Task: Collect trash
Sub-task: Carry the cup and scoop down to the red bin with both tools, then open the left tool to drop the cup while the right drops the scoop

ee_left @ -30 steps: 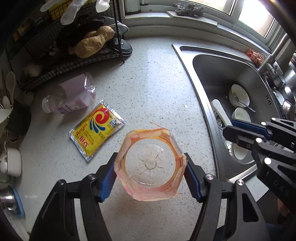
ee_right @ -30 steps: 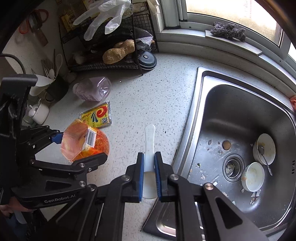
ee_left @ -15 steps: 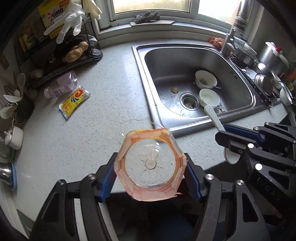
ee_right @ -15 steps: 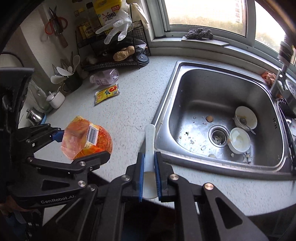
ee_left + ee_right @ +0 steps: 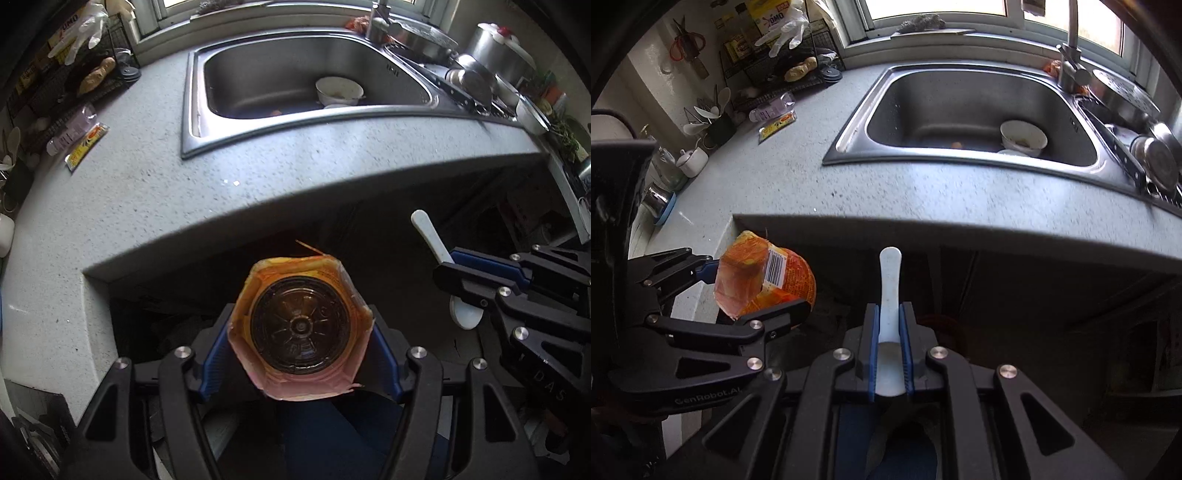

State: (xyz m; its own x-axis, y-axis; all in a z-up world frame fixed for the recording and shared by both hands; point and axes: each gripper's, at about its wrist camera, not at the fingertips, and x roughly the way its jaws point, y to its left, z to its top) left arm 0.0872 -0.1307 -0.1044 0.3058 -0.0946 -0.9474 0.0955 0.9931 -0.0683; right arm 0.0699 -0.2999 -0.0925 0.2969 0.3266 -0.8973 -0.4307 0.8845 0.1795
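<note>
My left gripper [image 5: 299, 350] is shut on an orange-wrapped clear plastic cup [image 5: 300, 328], held in the air below and in front of the counter edge. It also shows in the right wrist view [image 5: 764, 284]. My right gripper [image 5: 889, 332] is shut on a white plastic spoon [image 5: 889, 291], handle pointing forward; it also shows in the left wrist view [image 5: 430, 240]. A yellow sachet [image 5: 86, 147] and a clear plastic bottle [image 5: 70, 129] lie on the counter at the far left.
The grey speckled counter [image 5: 221, 177] has a steel sink [image 5: 295, 81] with bowls [image 5: 339, 90] in it. A wire rack [image 5: 96, 77] stands at back left, pots [image 5: 476, 77] at right. Dark open space lies under the counter edge.
Both grippers have pulled back off the counter and dropped below its front edge, each still holding its item. The counter and sink now lie farther ahead and above.
</note>
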